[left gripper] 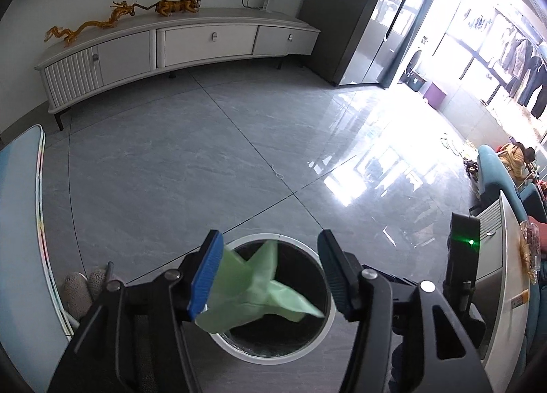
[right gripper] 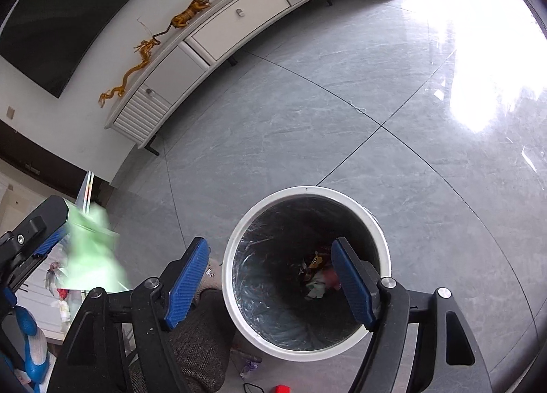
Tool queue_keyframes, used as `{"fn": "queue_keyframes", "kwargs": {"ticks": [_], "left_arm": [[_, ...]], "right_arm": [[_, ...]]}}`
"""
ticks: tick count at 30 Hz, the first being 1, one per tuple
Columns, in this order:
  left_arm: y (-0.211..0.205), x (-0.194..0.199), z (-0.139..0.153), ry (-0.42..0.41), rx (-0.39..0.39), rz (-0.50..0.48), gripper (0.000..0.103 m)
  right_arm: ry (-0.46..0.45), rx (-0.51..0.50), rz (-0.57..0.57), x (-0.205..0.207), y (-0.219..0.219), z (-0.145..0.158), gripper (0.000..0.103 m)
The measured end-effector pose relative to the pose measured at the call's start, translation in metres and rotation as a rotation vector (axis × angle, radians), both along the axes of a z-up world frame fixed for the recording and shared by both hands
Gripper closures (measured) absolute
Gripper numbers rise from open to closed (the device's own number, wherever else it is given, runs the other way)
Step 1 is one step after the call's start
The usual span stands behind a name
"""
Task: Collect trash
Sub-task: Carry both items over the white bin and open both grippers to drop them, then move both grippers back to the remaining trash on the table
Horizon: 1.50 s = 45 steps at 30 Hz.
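While my left gripper hovers over the single white-rimmed trash bin, its jaws stand wide apart, and one crumpled pale green bag clings only to the left blue pad, its loose end drooping across the bin's dark mouth; I judge it is placed there so the bag drops straight in once it peels off the pad. One grey tiled floor spreads beyond, with one long white cabinet against the wall carrying two amber figurines, a dragon and a tiger. From the right wrist view, my right gripper is likewise spread wide and holds nothing, poised just above the same bin, probably waiting its turn. Down in the bin's black liner sits a small heap of discarded scraps, too jumbled for me to count. At the left edge the green bag appears blurred beside the left gripper's finger, and from this angle it looks well to the side of the bin's rim, so whether it is truly over the opening I cannot tell.
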<state>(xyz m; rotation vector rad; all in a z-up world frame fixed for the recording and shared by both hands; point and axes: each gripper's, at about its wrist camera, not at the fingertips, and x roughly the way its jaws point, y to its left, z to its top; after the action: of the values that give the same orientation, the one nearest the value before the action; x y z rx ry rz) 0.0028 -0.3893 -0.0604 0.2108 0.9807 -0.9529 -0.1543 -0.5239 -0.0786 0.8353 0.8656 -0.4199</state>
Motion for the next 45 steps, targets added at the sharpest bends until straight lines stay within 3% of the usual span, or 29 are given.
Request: {"fn": "queue_keyframes", "kwargs": {"ticks": [9,15,19,32,45], "left_arm": [[0.01,-0.002,0.013,-0.011,-0.022,0.012,0.044],[0.029,-0.004,0.033,-0.107,-0.014,0.073,0.041],[0.056,-0.004,0.05,-0.194,-0.01,0.148,0.034],[0.157,-0.008,0.117,-0.43,0.003,0.416,0.034],[0.239,-0.03,0.155,-0.553,0.008,0.597,0.033]], "right_arm": [[-0.03,-0.033,-0.003,-0.003,0.003,0.021,0.031],[-0.068,-0.078,0.021,-0.001,0.016,0.046,0.031],[-0.094,-0.127,0.047,0.002,0.027,0.067,0.031],[-0.213,-0.283,0.21,0.019,0.098,0.139,0.028],[-0.293,-0.373,0.346,0.04,0.165,0.182,0.027]]}}
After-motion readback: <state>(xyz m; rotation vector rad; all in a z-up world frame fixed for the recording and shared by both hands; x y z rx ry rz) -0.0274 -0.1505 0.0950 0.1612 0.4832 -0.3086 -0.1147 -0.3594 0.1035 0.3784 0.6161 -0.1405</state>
